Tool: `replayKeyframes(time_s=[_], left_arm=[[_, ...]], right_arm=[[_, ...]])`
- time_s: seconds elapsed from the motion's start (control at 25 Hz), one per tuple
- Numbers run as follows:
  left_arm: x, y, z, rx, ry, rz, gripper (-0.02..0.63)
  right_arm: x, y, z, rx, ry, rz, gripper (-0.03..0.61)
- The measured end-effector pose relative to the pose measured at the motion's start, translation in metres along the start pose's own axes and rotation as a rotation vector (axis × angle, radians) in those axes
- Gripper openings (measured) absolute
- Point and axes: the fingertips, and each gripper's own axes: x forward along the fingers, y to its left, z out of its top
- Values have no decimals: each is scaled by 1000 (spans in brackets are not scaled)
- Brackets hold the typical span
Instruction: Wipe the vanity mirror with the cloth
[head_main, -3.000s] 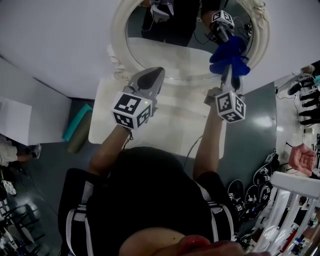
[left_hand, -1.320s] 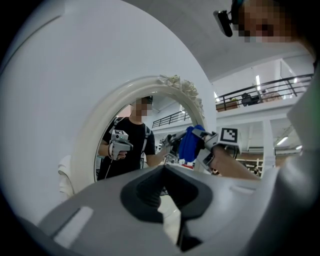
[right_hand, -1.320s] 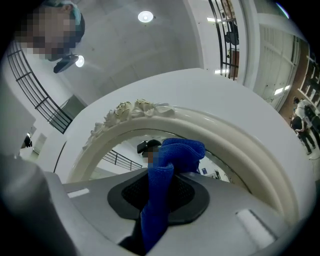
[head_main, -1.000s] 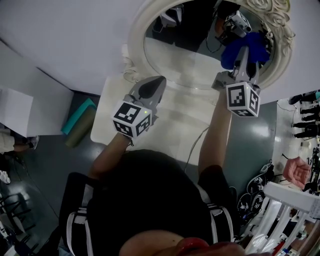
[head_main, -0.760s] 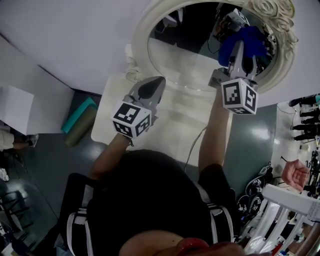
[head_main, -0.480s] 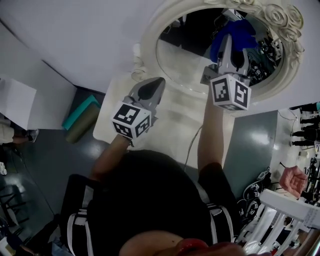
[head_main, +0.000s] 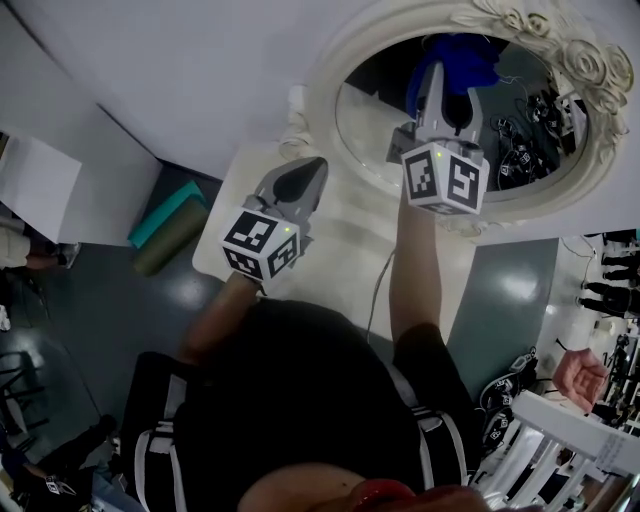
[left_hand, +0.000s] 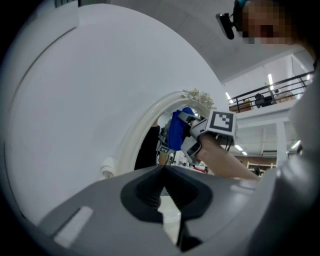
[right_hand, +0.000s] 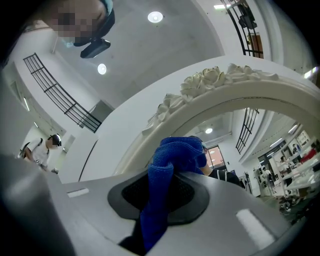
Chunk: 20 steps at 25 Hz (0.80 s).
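The oval vanity mirror (head_main: 500, 130) has a white carved frame (head_main: 590, 70) and stands on a white vanity top (head_main: 340, 240). My right gripper (head_main: 447, 75) is shut on a blue cloth (head_main: 460, 55), which it presses against the upper part of the glass. In the right gripper view the blue cloth (right_hand: 170, 170) bunches out between the closed jaws under the frame's rose carving (right_hand: 205, 80). My left gripper (head_main: 300, 180) is shut and holds nothing, hovering over the vanity top left of the mirror. The left gripper view shows the cloth (left_hand: 177, 130) on the glass.
A white wall (head_main: 180, 70) lies behind the mirror. A teal and olive roll (head_main: 165, 225) lies on the dark floor at the left. White racks and cables (head_main: 560, 430) crowd the lower right, where another person's hand (head_main: 580, 375) shows.
My right gripper has carried the blue cloth up and leftward across the mirror glass. The left gripper has stayed in place over the vanity top.
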Motion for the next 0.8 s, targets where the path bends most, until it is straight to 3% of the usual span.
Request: replayKeyframes(time_s=[0.8], left_arm=[[-21,21,5,-13,-1,34,11]], right_arm=[[19,54,-38,40,50,95,64]])
